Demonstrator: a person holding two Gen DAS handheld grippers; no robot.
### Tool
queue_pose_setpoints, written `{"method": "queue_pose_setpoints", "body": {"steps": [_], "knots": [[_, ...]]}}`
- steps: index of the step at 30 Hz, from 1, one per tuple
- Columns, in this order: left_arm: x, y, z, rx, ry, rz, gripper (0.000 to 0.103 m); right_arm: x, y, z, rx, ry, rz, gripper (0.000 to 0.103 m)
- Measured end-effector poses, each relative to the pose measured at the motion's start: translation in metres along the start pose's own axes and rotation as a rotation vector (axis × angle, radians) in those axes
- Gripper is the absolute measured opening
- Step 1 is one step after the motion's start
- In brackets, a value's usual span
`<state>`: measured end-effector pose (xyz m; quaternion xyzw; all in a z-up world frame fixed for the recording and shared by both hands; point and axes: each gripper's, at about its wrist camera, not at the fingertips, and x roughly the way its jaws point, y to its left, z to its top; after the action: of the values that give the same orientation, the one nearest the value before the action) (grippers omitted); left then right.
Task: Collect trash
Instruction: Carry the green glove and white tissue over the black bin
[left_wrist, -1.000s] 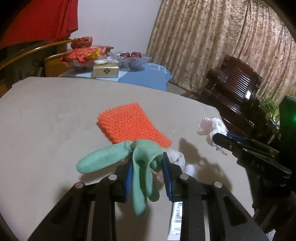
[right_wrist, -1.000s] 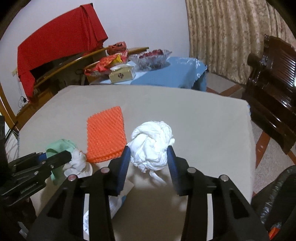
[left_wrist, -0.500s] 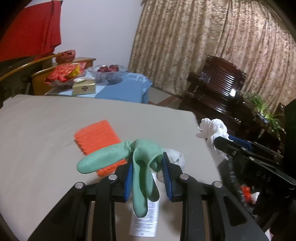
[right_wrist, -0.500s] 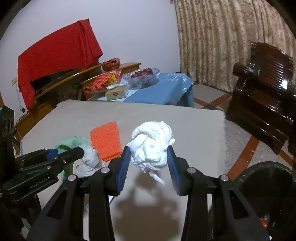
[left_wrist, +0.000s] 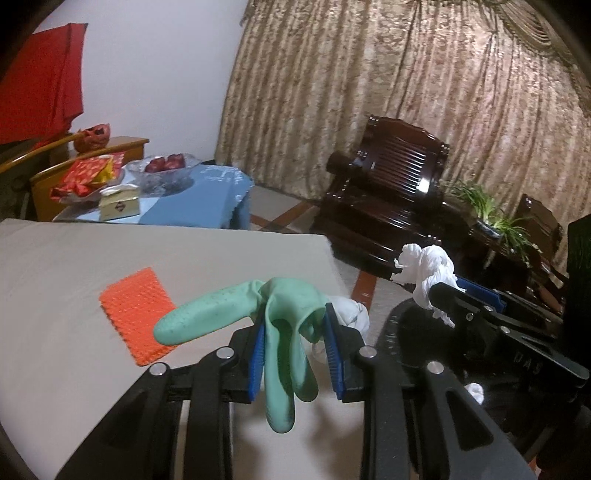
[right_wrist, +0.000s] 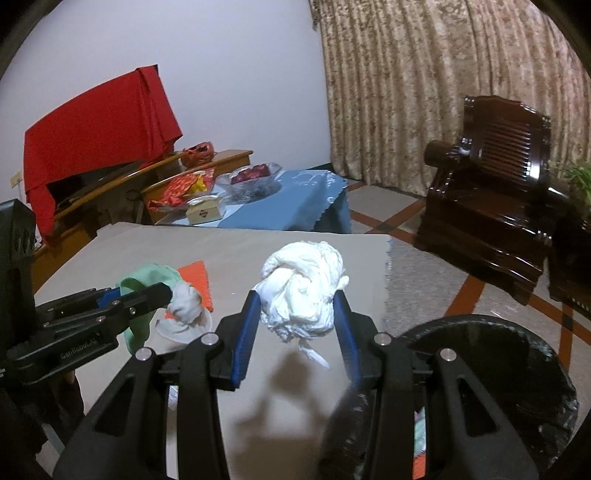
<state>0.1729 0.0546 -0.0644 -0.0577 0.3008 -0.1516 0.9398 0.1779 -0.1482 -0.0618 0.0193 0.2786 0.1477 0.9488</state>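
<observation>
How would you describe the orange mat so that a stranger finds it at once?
Start at the grey table. Flat on its top lies the orange mat, a bumpy rectangle. It is the only bright orange thing there, and it lies free, while the green glove hangs in the left gripper.

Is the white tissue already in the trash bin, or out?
Out. The right hand-held gripper holds the white tissue above the table, beside the black bin.

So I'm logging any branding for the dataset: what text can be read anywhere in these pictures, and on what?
"GenRoboLAI", roughly; the raised letters are faint: on the left gripper arm, right wrist view.
"DAS": on the right gripper arm, left wrist view.
Tissue box: a dark diamond logo, too small to read.
Red packets: print too blurred to read.
</observation>
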Motion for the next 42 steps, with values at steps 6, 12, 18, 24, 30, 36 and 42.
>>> {"method": "queue_pose_setpoints", "body": {"steps": [6,12,18,24,30,36,42], "knots": [[0.001,-0.031,0.0,0.035,-0.001,-0.049,0.028,-0.024,-0.022,-0.008,0.014,-0.014,-0.048,0.039],[0.005,-0.067,-0.002,0.072,0.005,-0.104,0.028,-0.05,-0.046,-0.018,0.043,-0.037,-0.107,0.039],[0.013,-0.103,-0.008,0.111,0.021,-0.163,0.028,-0.078,-0.075,-0.03,0.079,-0.055,-0.179,0.04],[0.022,-0.135,-0.014,0.149,0.039,-0.215,0.028,-0.1,-0.103,-0.044,0.122,-0.064,-0.249,0.04],[0.037,-0.168,-0.023,0.193,0.066,-0.273,0.028,-0.113,-0.124,-0.061,0.155,-0.057,-0.306,0.04],[0.055,-0.195,-0.03,0.222,0.085,-0.313,0.029,-0.119,-0.147,-0.078,0.195,-0.036,-0.36,0.04],[0.08,-0.214,-0.038,0.248,0.123,-0.335,0.029,-0.113,-0.165,-0.093,0.218,-0.004,-0.395,0.04]]}}
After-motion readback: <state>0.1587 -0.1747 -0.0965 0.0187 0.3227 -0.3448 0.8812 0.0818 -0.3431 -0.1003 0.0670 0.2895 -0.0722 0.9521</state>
